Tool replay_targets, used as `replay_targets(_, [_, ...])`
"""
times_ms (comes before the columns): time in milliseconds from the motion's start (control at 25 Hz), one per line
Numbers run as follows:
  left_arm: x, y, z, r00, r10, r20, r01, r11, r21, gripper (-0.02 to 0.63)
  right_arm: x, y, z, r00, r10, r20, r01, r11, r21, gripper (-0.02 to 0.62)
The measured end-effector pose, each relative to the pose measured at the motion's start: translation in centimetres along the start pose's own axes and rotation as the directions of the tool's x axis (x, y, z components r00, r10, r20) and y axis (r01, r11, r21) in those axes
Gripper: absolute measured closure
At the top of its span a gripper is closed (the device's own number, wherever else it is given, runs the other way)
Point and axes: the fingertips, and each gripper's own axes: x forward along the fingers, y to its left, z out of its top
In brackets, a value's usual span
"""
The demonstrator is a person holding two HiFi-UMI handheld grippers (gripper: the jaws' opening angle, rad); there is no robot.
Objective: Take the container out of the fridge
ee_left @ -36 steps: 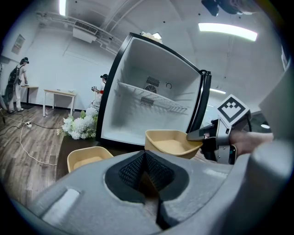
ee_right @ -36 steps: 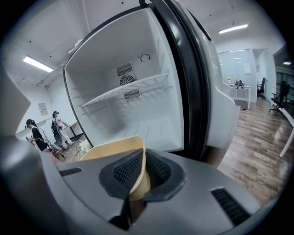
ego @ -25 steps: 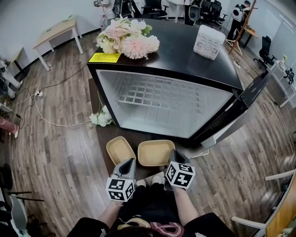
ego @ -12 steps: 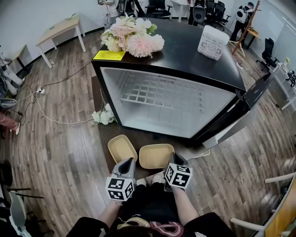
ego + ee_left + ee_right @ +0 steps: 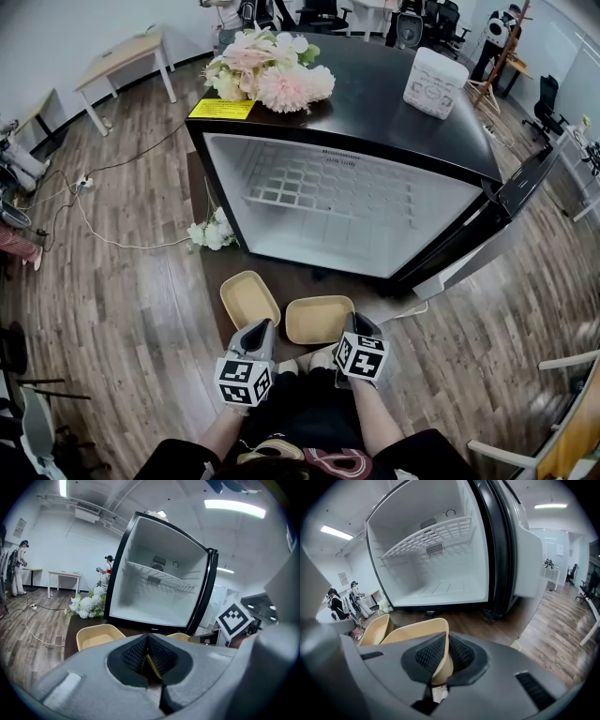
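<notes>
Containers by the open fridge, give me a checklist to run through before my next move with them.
1. Right hand-held gripper clamped on the near container: ok, jaws shut on its rim.
2. Left hand-held gripper grip: ok, jaws shut on a container rim; which container it belongs to, cannot tell.
3. Other container out of the fridge: ok, it stands in front.
4. Nothing left on the fridge shelf or floor: ok.
5. Near container resting on the brown surface: cannot tell.
6. Fridge door shut: not ok, it stands open.
</notes>
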Motion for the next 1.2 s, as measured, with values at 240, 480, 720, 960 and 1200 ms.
replay_targets(240, [-0.1,0.2,0.0,1.0,0.008,-0.006,-0.008,1.0,0.004,0.597,0.4,-0.1,-0.5,1.0,0.003,-0.003,-0.003,1.0,-0.008,0.571])
replay_targets(480, [0.1,0.5,0.0,1.0,0.016,-0.008,-0.016,1.0,0.004,0.598,0.9,-0.1,-0.2,1.0,0.0,0.024,0.002,0.998,-0.069,0.57])
replay_targets(720, [0.4,0.4,-0.1,1.0,0.018,-0.016,-0.017,0.999,0.051,0.598,1.5,-0.2,-0.4,1.0,-0.002,0.024,0.005,0.993,-0.117,0.569])
replay_targets(960, [0.6,0.6,-0.1,1.0,0.021,-0.014,-0.02,1.0,0.016,0.598,1.9,-0.2,-0.9,1.0,0.01,0.003,-0.01,0.994,-0.113,0.567])
replay_targets(1200, [0.9,0.5,-0.1,1.0,0.017,-0.017,-0.017,1.0,0.016,0.598,2.3,-0.3,-1.5,1.0,0.01,-0.025,-0.013,0.994,-0.108,0.563])
